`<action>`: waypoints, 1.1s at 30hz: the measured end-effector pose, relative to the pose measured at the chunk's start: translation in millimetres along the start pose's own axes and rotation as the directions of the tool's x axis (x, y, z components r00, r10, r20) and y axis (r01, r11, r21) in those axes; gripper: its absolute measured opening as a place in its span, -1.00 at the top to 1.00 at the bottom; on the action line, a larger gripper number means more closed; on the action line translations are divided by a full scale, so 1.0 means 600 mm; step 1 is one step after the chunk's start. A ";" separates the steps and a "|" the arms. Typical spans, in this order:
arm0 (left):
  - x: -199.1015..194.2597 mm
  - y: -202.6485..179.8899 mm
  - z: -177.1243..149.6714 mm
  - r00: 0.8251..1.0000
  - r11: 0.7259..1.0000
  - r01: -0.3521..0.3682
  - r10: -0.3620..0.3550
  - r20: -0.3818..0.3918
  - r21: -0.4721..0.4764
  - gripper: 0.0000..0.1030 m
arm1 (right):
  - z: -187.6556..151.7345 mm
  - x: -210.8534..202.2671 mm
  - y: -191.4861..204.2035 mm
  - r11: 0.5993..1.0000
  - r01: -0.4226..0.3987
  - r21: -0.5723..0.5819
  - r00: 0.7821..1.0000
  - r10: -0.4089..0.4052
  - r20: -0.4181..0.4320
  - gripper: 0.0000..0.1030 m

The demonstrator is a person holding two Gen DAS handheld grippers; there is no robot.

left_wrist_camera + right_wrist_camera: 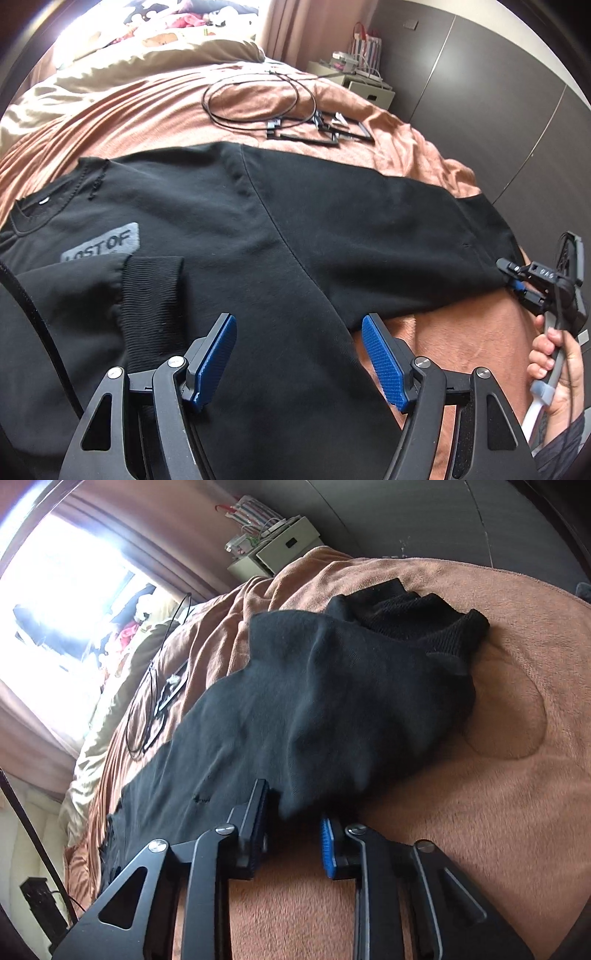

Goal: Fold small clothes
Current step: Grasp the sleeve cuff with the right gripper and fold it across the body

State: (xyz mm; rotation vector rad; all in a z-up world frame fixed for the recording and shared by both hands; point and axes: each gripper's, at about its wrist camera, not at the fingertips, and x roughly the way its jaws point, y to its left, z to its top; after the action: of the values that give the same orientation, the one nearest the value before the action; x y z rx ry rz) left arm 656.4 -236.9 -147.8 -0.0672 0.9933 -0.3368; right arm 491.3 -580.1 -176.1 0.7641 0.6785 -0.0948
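Left gripper (299,354), bottom centre of the left wrist view: jaws stand well apart over the black sweatshirt (258,229), pads clear of the cloth, nothing held. Just left of it a ribbed cuff (155,291) lies folded in across the chest, below the grey printed patch (99,245).

Right gripper (293,812), bottom centre of the right wrist view: jaws drawn in close on a ridge of the sleeve's near edge; cloth sits between the pads, though a narrow gap shows, so a firm pinch is likely, not certain. The far sleeve's cuff (424,624) lies bunched at upper right of that view.

Judgement: confirm the pinch takes both layers before lifting; the left should bite near the shoulder seam (273,225) so the sleeve travels flat.

Edges: the orange blanket (461,794) runs bare to the right. Farther off, upper centre of the left view, a looped cable (258,103) and black frames (325,131) lie beyond the sweatshirt's far edge; keep the fold short of them.
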 end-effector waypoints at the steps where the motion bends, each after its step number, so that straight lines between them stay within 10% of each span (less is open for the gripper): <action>1: 0.008 -0.001 0.000 1.000 1.000 -0.004 0.004 -0.008 0.003 -0.40 | 0.001 0.001 -0.004 1.000 -0.017 0.017 1.000 0.017 0.007 0.67; 15: 0.047 -0.003 0.003 0.999 1.000 -0.015 0.015 -0.050 0.000 -0.29 | -0.026 -0.118 0.079 0.968 -0.251 0.025 0.962 0.246 0.119 0.91; 33: -0.112 0.101 -0.018 0.999 0.997 -0.003 0.006 0.036 -0.078 -0.25 | -0.082 -0.129 0.209 0.858 -0.512 0.040 0.857 0.507 0.088 0.91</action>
State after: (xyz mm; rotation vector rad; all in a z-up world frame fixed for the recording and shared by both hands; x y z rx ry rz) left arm 629.0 -157.5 -111.6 -0.1411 0.9701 -0.2916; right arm 443.8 -467.9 -79.1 0.9750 0.3835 0.3436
